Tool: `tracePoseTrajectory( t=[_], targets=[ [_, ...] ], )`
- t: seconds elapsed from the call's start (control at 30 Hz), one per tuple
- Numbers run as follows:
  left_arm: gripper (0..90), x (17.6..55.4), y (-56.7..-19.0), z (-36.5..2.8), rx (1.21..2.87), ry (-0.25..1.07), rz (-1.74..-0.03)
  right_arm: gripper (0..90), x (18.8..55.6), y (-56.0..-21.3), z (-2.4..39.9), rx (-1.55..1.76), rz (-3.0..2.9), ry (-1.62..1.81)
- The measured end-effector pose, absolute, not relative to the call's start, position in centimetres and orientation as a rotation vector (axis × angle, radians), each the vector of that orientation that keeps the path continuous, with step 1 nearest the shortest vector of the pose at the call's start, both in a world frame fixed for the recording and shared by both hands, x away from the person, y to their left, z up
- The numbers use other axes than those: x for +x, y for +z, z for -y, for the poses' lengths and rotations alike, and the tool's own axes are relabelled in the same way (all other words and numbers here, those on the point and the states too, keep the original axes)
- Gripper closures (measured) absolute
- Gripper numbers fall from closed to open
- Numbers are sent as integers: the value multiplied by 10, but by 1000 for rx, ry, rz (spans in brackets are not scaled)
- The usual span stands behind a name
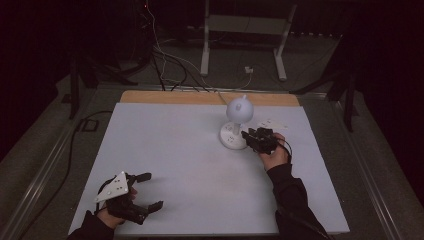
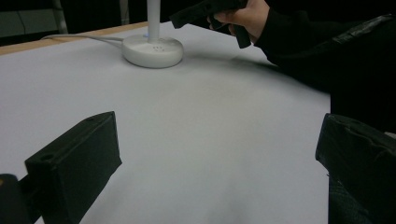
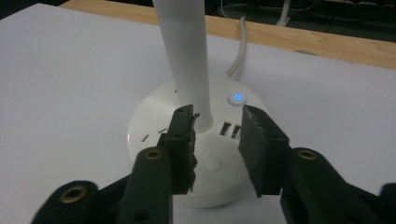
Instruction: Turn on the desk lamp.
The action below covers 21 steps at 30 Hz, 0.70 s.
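Jaws of my right gripper stand part-closed over the lamp base, clamping nothing, mid-frame right of the high view. Risk: pads slip and tip the lamp stem. Left gripper jaws apart, idle lower left.

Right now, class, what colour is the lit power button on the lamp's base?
Blue: the power button glows on the white lamp base, clearest in the right gripper view.
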<state>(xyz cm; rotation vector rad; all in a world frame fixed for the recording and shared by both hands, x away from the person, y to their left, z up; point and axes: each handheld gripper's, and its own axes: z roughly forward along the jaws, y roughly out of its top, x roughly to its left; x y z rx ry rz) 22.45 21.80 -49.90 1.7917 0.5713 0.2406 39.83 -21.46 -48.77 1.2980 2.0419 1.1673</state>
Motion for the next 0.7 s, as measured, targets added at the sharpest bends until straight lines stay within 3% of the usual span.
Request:
tracePoseTrajectory(
  t=[0.4,0.7],
  targets=[
    [5,225,-499,-218,1792,239,-570,756,400,-495,209,1277,-2090,1119],
    [5,225,-499,-218,1789,238,-574,900,403,-502,207,1263,-2109,1061]
  ],
)
